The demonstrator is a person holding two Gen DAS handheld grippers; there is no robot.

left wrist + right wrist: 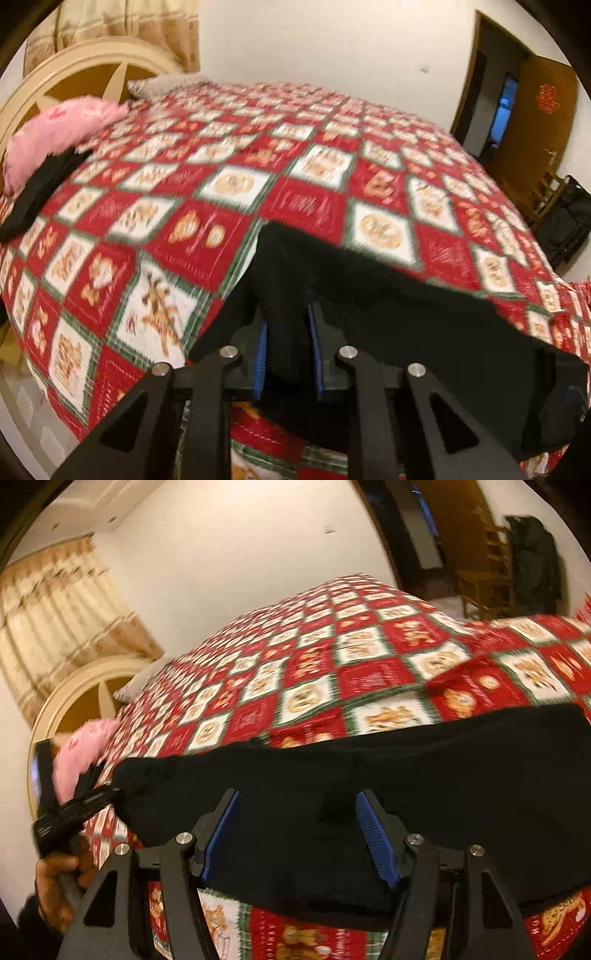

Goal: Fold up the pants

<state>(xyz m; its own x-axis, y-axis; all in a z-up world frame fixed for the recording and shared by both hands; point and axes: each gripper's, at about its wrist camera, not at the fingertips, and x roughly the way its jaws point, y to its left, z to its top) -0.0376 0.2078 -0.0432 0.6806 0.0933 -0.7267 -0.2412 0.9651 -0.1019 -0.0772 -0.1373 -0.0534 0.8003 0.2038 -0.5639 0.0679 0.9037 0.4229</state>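
The black pants [388, 302] lie as a long dark band across the red patchwork bedspread [229, 192]. In the left wrist view my left gripper [287, 321] has its blue pads [261, 354] closed in on a bunched end of the pants. In the right wrist view my right gripper [297, 805] stands over the pants [424, 768] with its blue pads [373, 830] wide apart and cloth lying between them. The left gripper shows at the left edge of the right wrist view [70, 808], at the pants' end. Fingertips are hidden in black cloth.
A pink pillow [55, 136] and a black garment [40, 192] lie near the round cream headboard [74, 74]. A wooden door [535, 122], chair [484, 572] and black bag [565, 221] stand beyond the bed. The bedspread's near edge is just below the grippers.
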